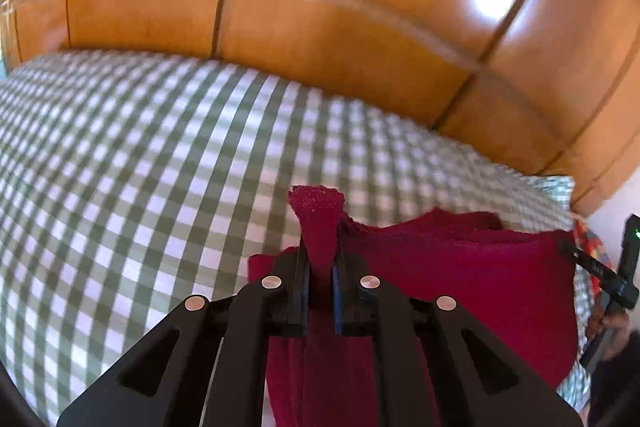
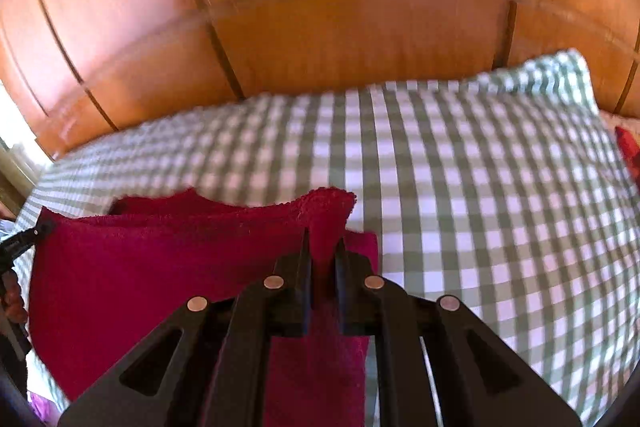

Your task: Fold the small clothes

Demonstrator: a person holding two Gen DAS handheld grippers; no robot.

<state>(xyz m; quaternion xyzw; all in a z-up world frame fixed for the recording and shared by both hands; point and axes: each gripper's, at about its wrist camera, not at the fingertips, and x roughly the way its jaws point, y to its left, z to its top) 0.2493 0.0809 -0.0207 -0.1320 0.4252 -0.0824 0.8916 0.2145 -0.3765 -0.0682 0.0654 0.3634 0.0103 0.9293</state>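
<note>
Red cloth [image 1: 460, 267] stretched between both my grippers, lifted clear over the bed. On the left wrist view, my left gripper [image 1: 320, 259] has its jaws pinched tight on one corner of the fabric, and a little tuft of that corner pokes up past the fingertips. From there the cloth runs off to the right, hanging in a broad sheet with its top edge sagging slightly, and at the far right of that view I can see the right gripper [image 1: 600, 275] clamped on the other corner.

Switching to the right wrist view, same story mirrored: my right gripper [image 2: 322, 251] is closed hard on its corner, fabric bunched between the two black fingers, with the cloth [image 2: 160, 267] spreading away to the left. At the far left edge the tip of the left gripper [image 2: 24, 239] holds the opposite corner. The top edge looks doubled, a second layer showing just behind the front one, though the blur makes it hard to be sure how many layers there are.

Below and beyond the cloth lies the green and white checked bedspread [image 1: 140, 147], filling most of both views. Behind it stands a glossy wooden headboard [image 1: 320, 27] with panel seams and bright glare patches. Both views are smeared with motion blur.
</note>
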